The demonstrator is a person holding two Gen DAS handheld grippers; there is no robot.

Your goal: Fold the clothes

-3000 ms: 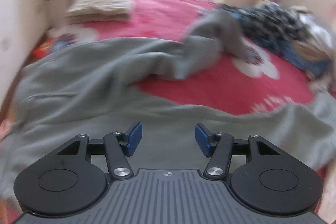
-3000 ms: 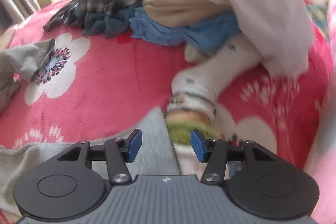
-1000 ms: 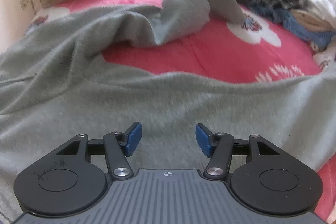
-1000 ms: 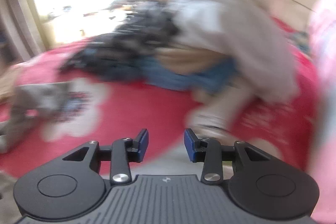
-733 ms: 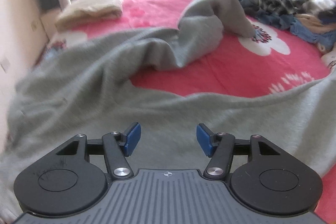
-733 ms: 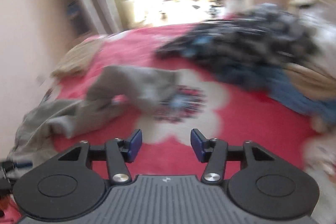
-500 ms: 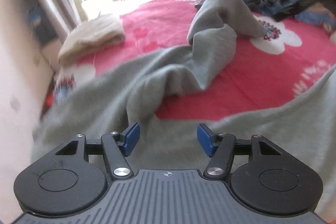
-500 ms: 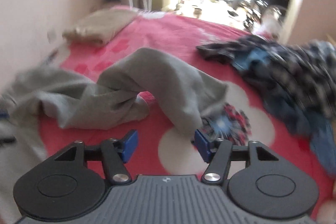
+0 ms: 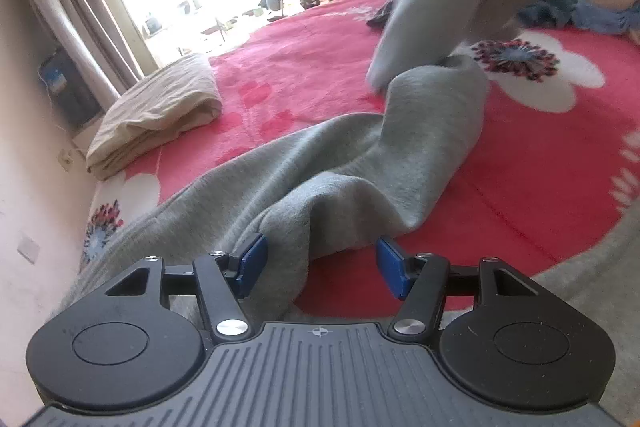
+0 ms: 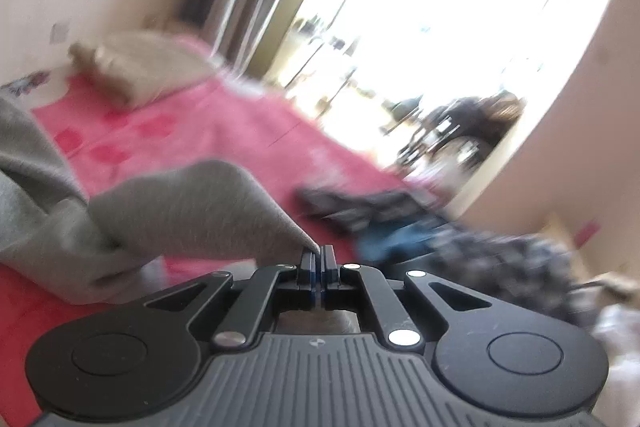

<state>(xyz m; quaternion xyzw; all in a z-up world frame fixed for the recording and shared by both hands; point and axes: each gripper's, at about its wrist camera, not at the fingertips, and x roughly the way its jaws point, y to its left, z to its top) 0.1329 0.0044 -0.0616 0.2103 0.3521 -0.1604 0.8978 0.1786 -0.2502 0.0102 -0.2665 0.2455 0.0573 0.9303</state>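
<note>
Currently the right gripper [image 10: 317, 269] is clamped on the grey sweatshirt's sleeve [image 10: 192, 211] tip only; slippage is judged possible. The left gripper [image 9: 320, 267] is held apart.

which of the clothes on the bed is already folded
The beige garment, lying as a neat folded stack by the curtain. The grey sweatshirt sprawls loose, and the dark clothes are heaped.

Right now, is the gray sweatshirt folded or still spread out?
Not folded. The gray sweatshirt sprawls rumpled over the red blanket, one end lifted, pinched in the shut right gripper. The left gripper is open.
</note>
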